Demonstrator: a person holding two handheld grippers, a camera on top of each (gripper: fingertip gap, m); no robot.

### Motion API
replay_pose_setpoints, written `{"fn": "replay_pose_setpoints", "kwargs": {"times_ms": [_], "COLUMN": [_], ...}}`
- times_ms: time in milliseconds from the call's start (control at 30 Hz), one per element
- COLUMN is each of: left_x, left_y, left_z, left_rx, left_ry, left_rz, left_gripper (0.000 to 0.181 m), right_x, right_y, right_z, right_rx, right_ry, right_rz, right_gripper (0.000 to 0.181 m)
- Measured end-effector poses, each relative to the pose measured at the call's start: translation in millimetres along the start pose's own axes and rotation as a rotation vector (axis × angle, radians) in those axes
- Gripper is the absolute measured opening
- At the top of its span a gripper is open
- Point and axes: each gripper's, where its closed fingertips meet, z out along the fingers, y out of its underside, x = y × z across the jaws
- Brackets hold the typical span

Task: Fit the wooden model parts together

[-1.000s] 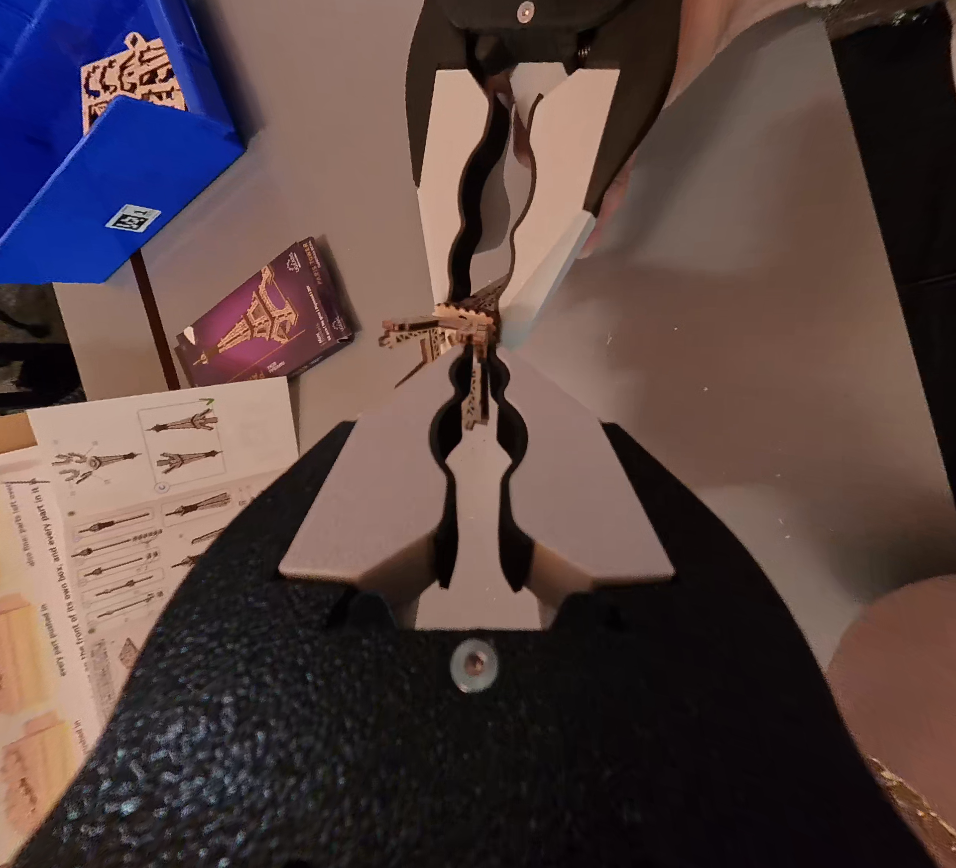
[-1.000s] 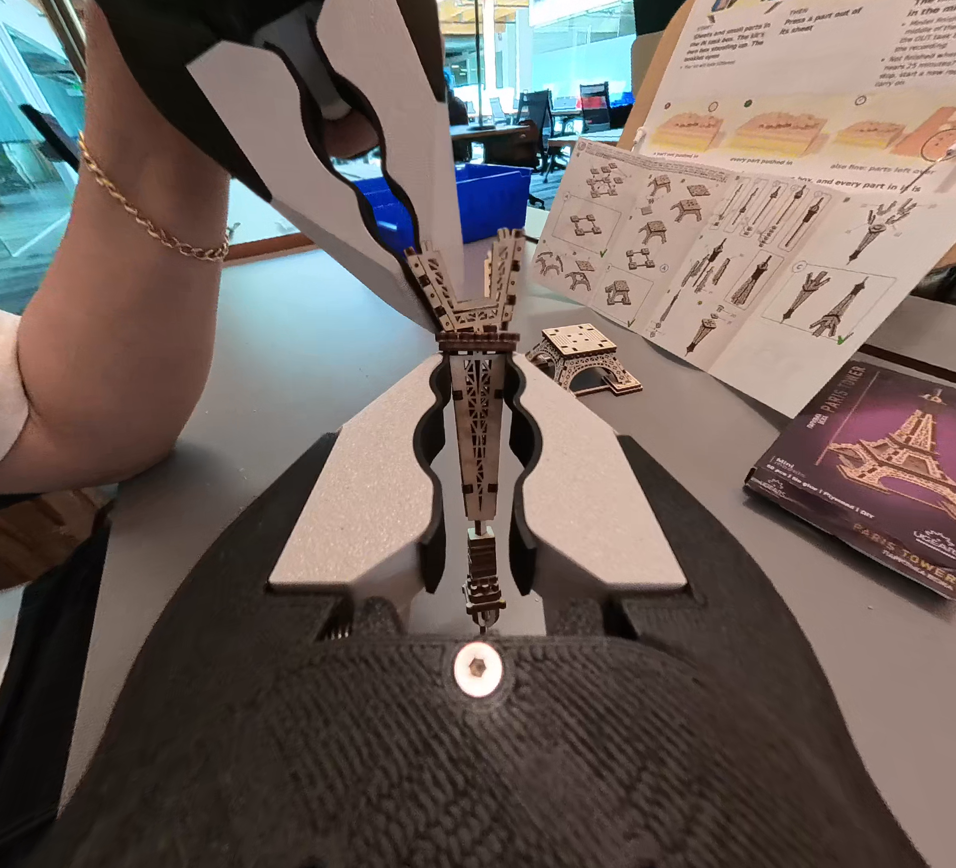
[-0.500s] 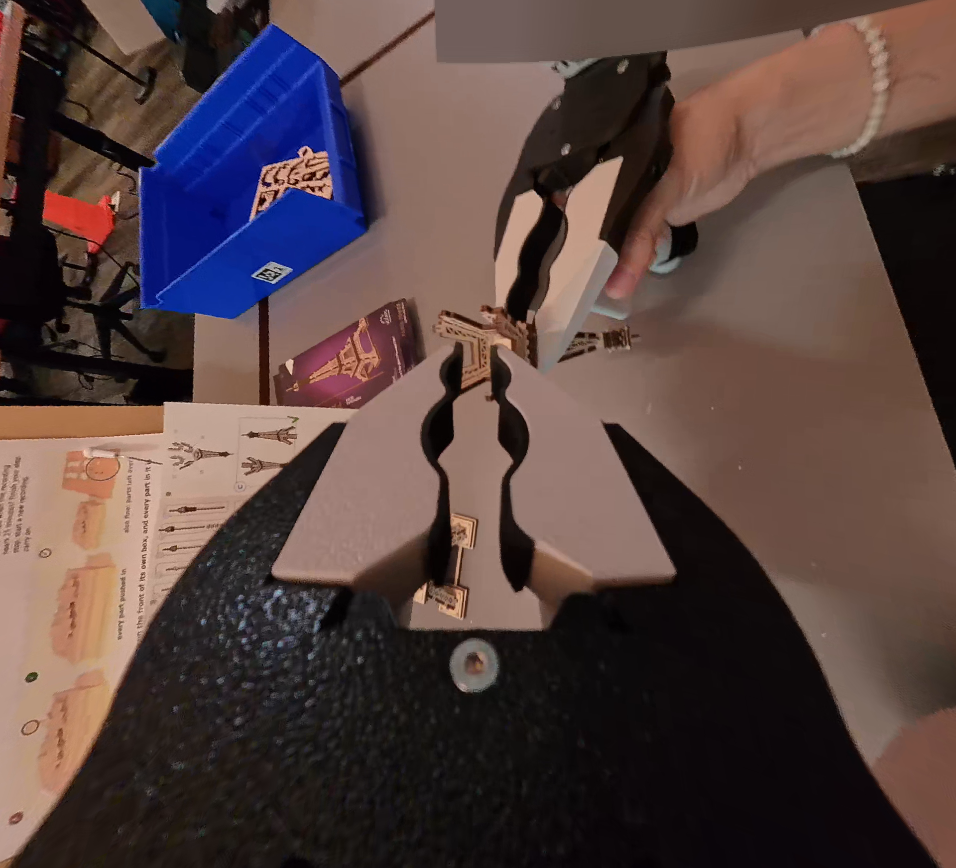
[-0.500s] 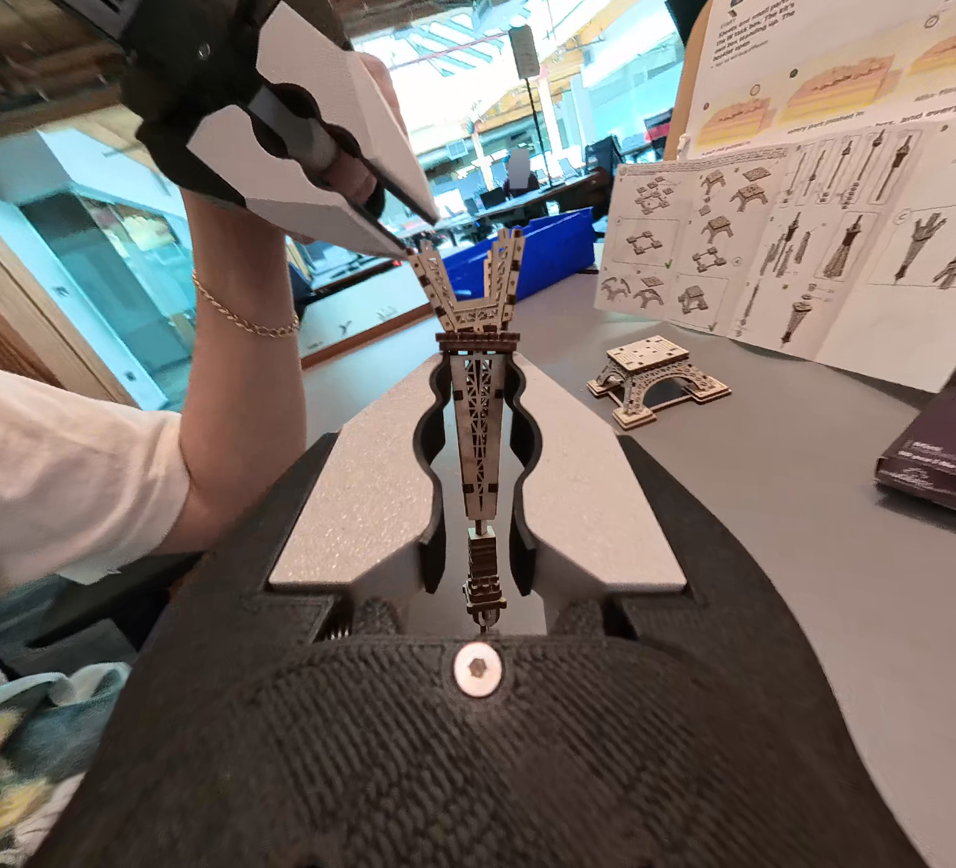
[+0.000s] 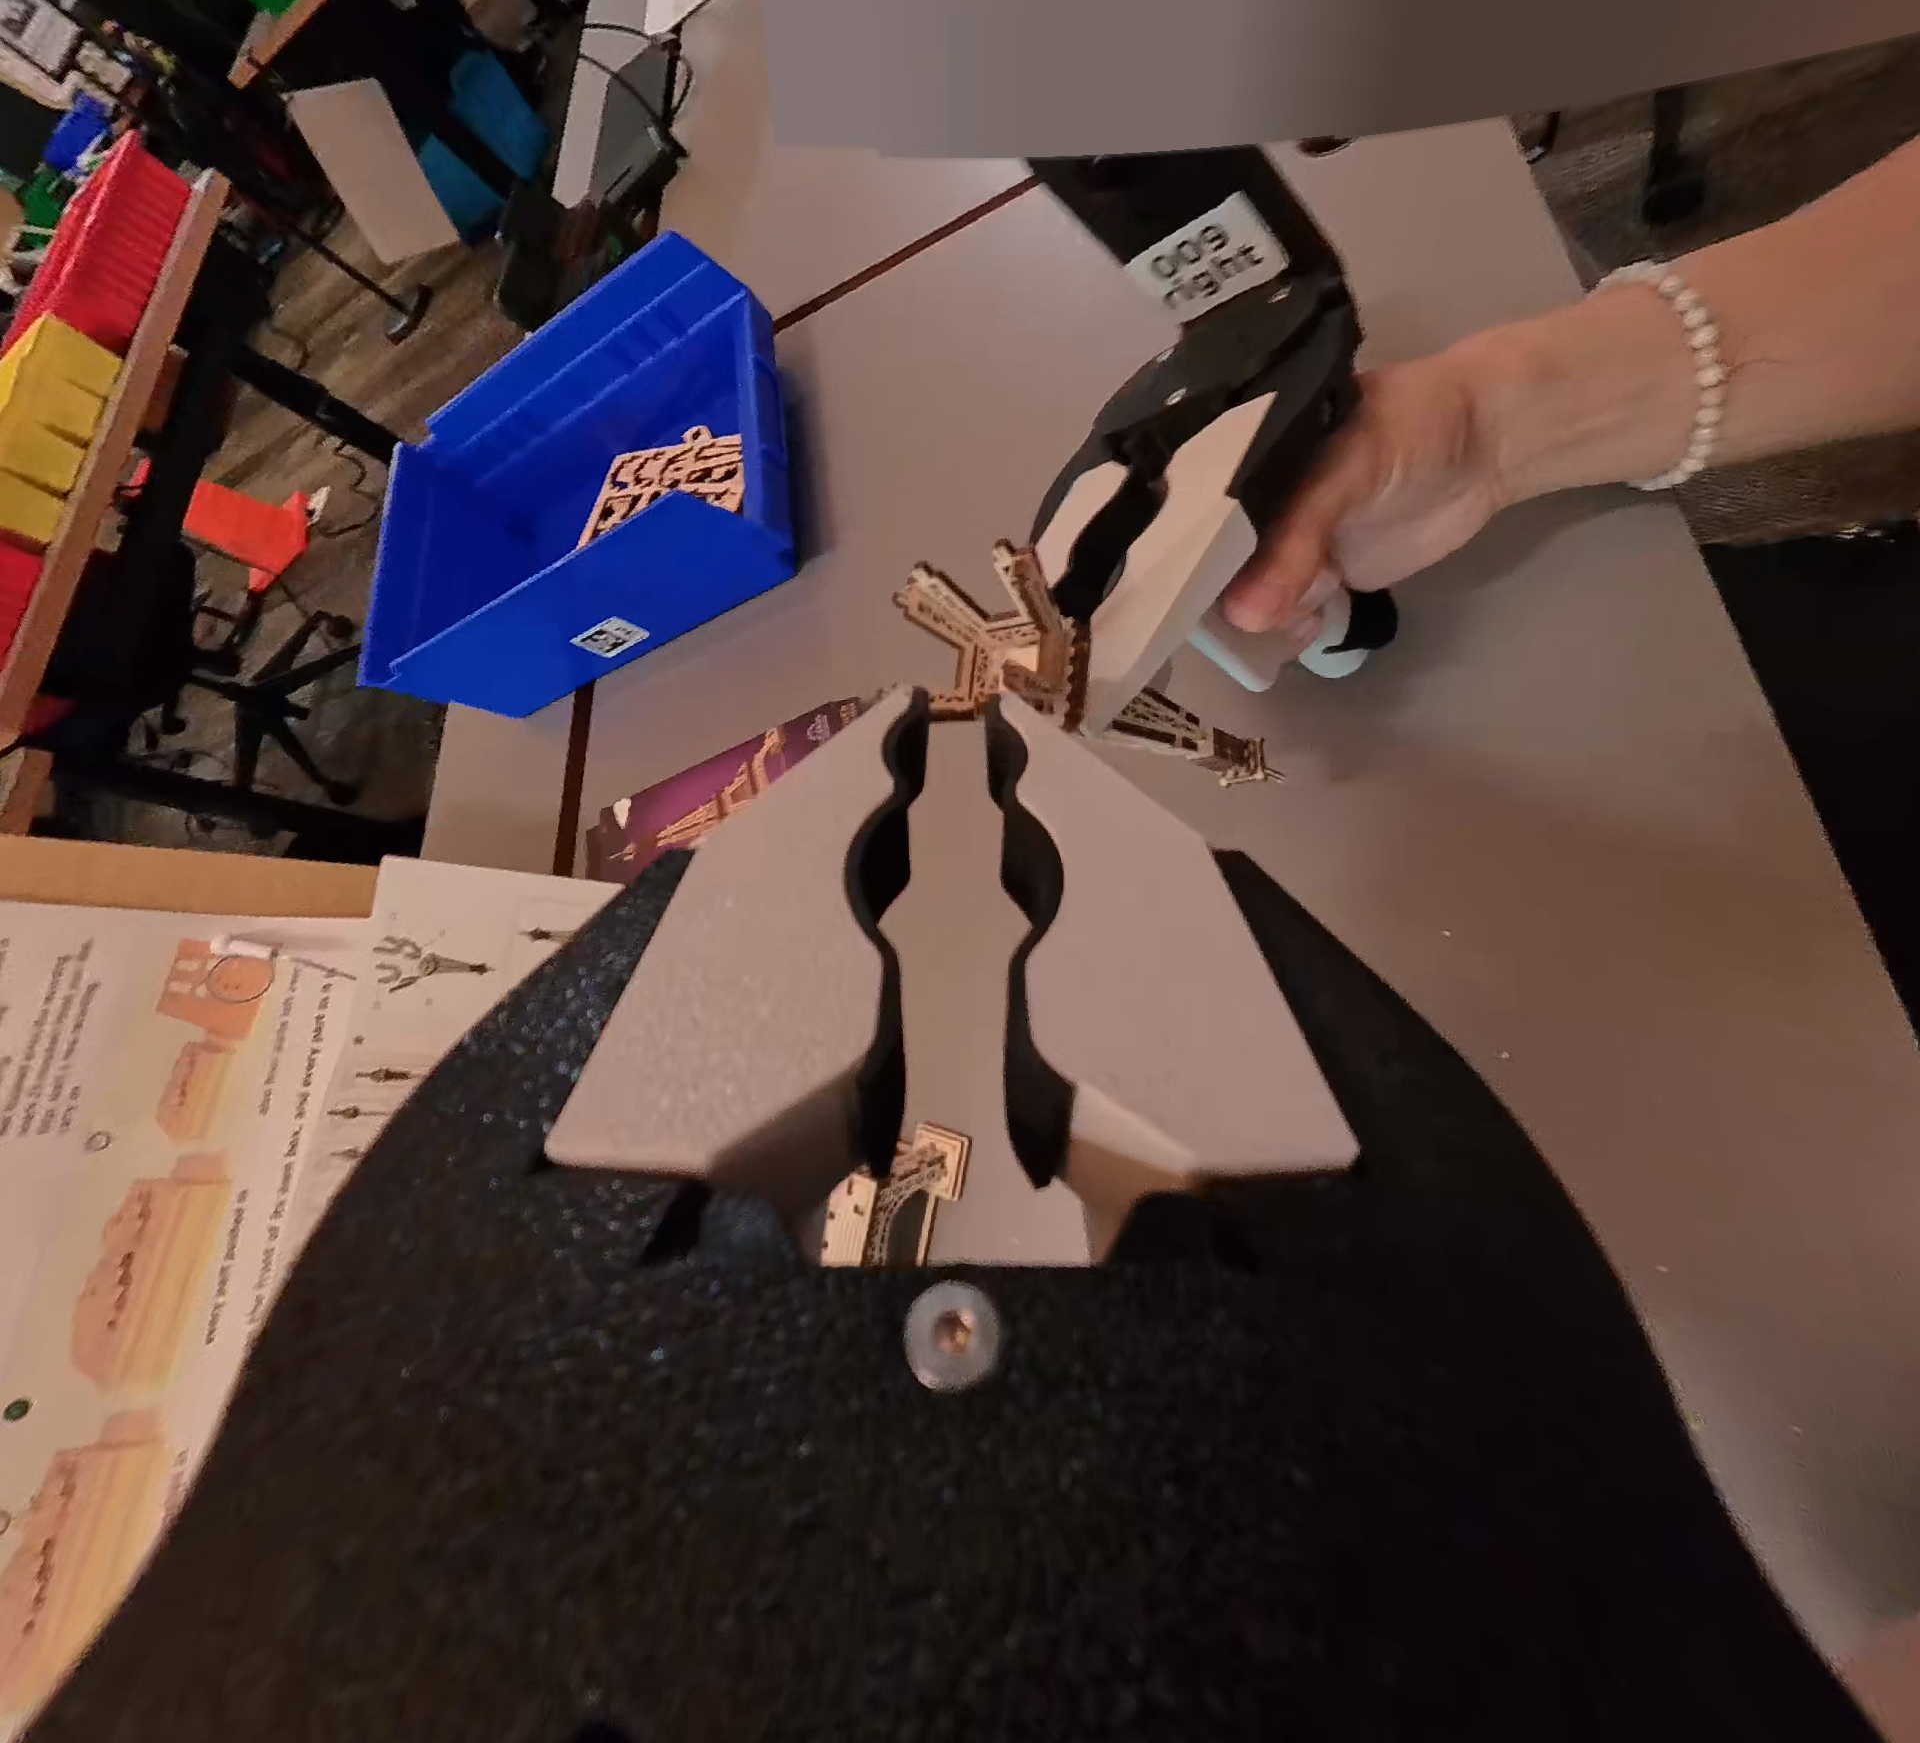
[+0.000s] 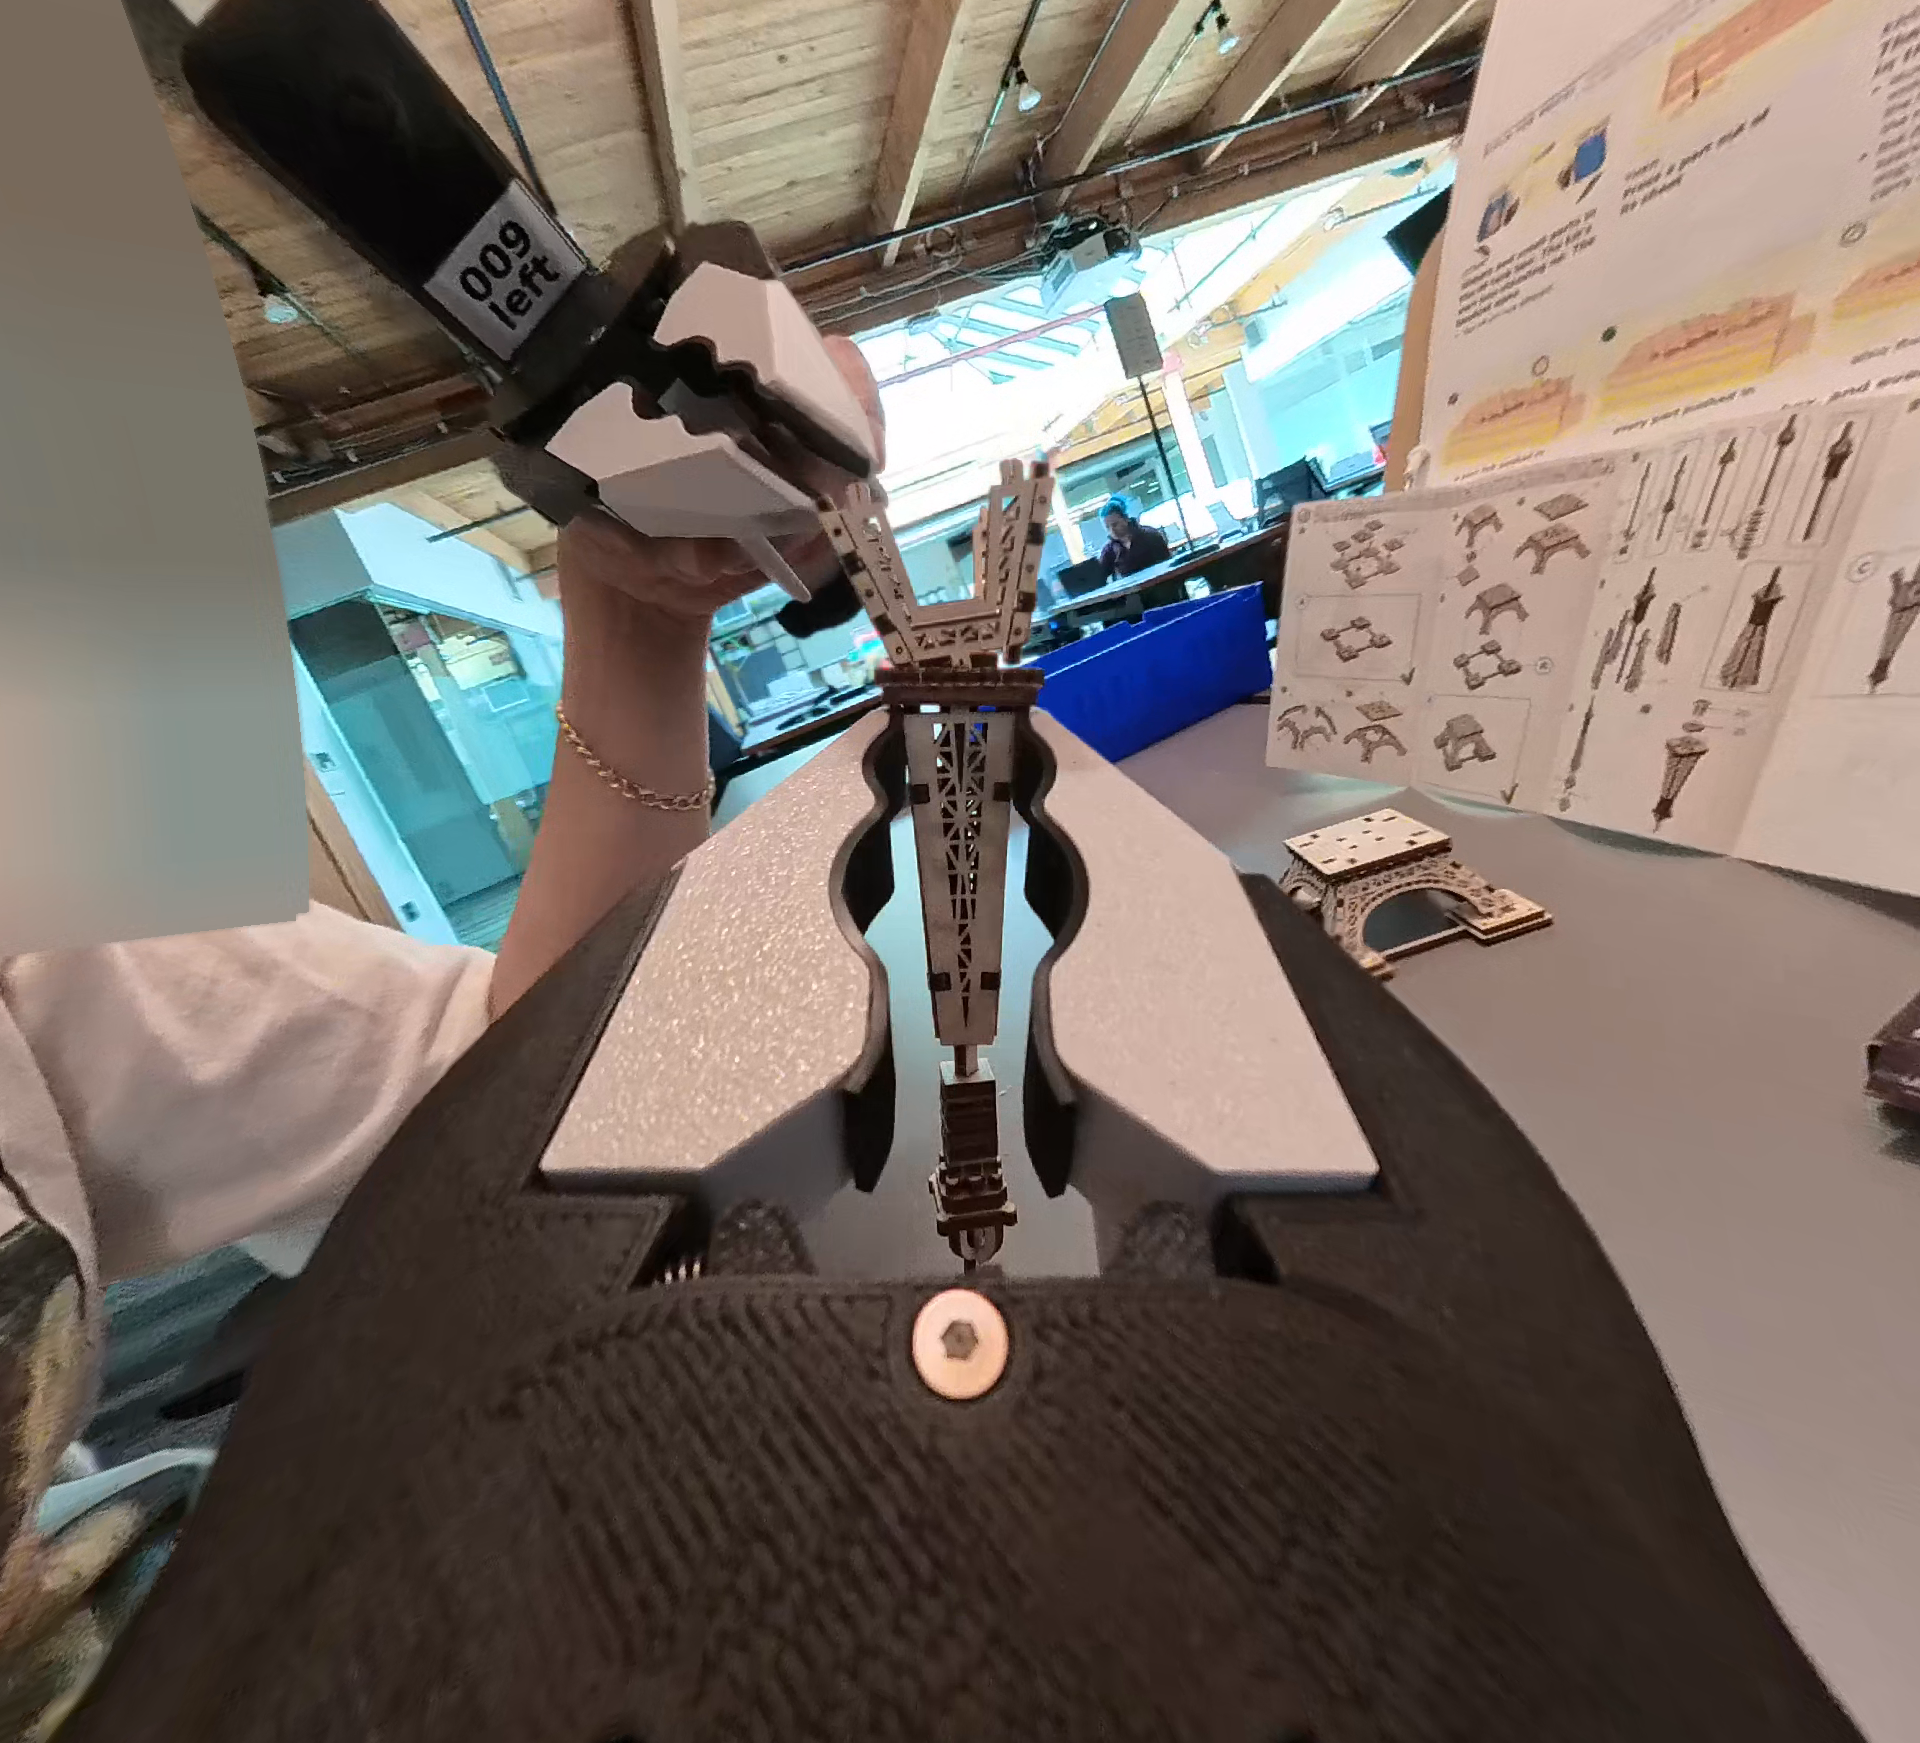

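Observation:
My right gripper (image 6: 961,706) is shut on a wooden tower section (image 6: 961,914). Its spire points back at the camera and its splayed legs stick out past the fingertips. My left gripper (image 5: 954,704) is nearly closed, and its tips pinch the end of one leg (image 6: 857,540). The left gripper also shows in the right wrist view (image 6: 831,498), above and left of the tower. The right gripper (image 5: 1081,665) and the tower legs (image 5: 987,633) show in the left wrist view. A wooden arched base (image 6: 1403,883) stands alone on the grey table (image 6: 1662,1122).
A blue bin (image 5: 582,550) holding a wooden parts sheet (image 5: 675,478) stands at the table's far left. Instruction sheets (image 6: 1558,633) stand propped behind the base. A purple box (image 5: 727,789) lies beside them. Shelves and chairs stand beyond the table edge.
Both grippers have risen from the table together and tilted. The right wrist view now looks up at the ceiling. The grips on the tower look unchanged.

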Motion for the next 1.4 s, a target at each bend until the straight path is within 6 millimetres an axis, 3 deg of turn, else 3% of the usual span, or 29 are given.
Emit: {"fn": "replay_pose_setpoints", "kwargs": {"times_ms": [133,367,533,833,1067,1267,1400], "left_x": [-2,-12,-11,1,3,7,6], "left_y": [-7,-16,-10,-11,-12,-29,-28], "left_z": [4,6,10,18,14,20,22], "left_rx": [0.019,0.083,0.05,0.015,-0.033,0.059,0.055], "left_ry": [-0.018,-0.02,-0.002,0.043,-0.046,0.026,0.013], "left_rz": [-0.038,-0.308,-0.363,-0.344,-0.114,-0.252,-0.207], "left_gripper": [0.016,0.017,0.003,0.004,0.003,0.0,0.0], "right_x": [7,12,12,10,9,9,8], "right_y": [-3,-16,-20,-29,-32,-38,-41], "right_z": [0,-5,-6,-10,-11,-12,-13], "right_rx": [-0.03,-0.082,-0.118,-0.154,-0.149,-0.11,-0.11], "right_ry": [0.127,0.356,0.449,0.631,0.683,0.704,0.722], "right_rz": [-0.19,-0.657,-0.9,-1.347,-1.424,-1.391,-1.427], "right_gripper": [0.018,0.018,0.018,0.018,0.019,0.018,0.018]}}
